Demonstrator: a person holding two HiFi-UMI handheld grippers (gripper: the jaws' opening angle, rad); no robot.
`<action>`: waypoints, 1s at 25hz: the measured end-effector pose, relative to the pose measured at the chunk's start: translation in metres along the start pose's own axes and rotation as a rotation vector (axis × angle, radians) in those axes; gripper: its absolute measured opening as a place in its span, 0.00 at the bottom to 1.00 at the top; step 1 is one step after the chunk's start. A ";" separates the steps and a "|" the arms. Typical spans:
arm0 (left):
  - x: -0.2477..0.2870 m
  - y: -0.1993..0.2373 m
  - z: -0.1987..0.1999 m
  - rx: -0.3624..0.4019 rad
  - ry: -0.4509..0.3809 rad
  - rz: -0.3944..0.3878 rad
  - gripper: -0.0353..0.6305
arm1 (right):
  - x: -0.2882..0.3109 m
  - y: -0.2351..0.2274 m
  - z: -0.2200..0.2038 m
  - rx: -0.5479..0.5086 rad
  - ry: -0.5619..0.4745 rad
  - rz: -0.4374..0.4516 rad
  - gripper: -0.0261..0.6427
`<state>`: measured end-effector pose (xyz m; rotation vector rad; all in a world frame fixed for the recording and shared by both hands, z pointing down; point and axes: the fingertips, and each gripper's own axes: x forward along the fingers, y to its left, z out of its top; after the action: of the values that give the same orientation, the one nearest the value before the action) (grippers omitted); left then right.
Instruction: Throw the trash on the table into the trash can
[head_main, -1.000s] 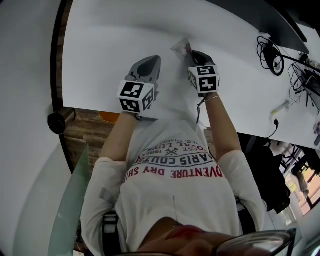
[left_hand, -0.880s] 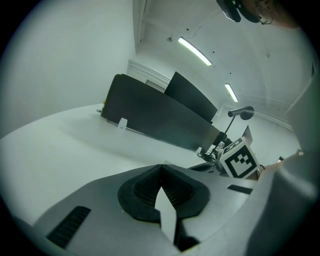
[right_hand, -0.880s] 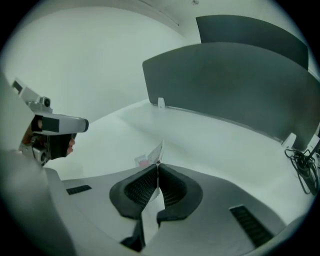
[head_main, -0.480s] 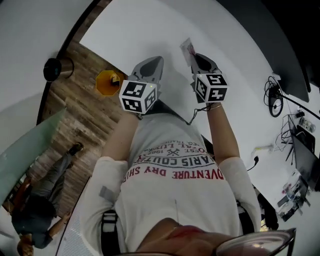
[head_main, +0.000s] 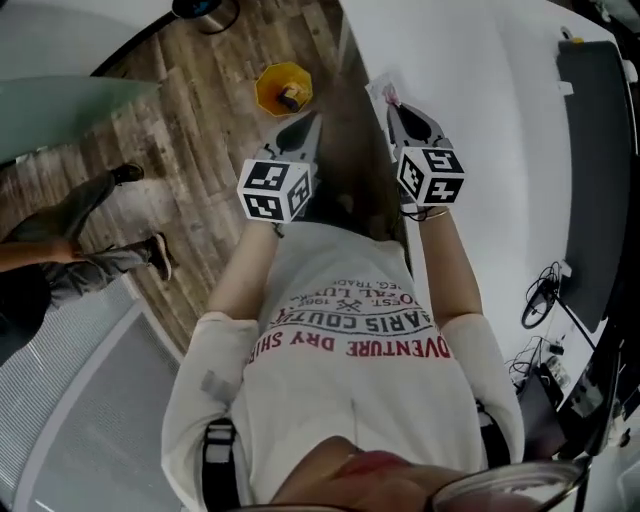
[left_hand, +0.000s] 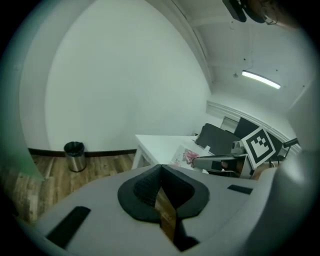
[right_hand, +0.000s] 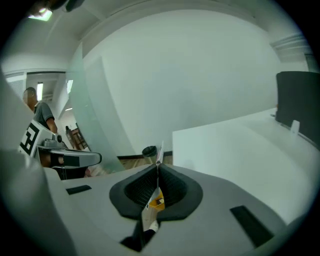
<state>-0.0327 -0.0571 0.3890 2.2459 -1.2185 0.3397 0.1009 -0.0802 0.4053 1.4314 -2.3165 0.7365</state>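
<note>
Trash, a thin printed wrapper (head_main: 383, 92), sits pinched edge-on in the right tool (head_main: 400, 108), whose jaws are closed on it, up in the air right at the white tabletop's (head_main: 480, 110) edge. Just beside it, the left tool (head_main: 303, 128) has its jaws together with nothing in them, over the wooden floor (head_main: 190, 130). A yellow object (head_main: 282, 88) lies on the floor beyond both tools. Farther off, the small metal trash can (left_hand: 74, 156) stands against the wall, across open floor. A bystander's legs (head_main: 90, 255) stand well off to the left.

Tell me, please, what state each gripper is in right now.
Left gripper: closed, nothing between its jaws.
Right gripper: closed on a thin wrapper.
</note>
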 end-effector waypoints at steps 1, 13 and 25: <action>-0.011 0.019 -0.001 -0.023 -0.012 0.036 0.09 | 0.016 0.018 0.000 -0.023 0.020 0.035 0.08; -0.048 0.246 -0.067 -0.244 0.032 0.267 0.09 | 0.232 0.149 -0.076 -0.158 0.292 0.193 0.09; 0.079 0.366 -0.237 -0.360 0.184 0.250 0.09 | 0.428 0.098 -0.266 -0.187 0.508 0.170 0.09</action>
<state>-0.2831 -0.1323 0.7468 1.7240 -1.3430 0.3789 -0.1778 -0.2031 0.8178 0.8515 -2.0525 0.7953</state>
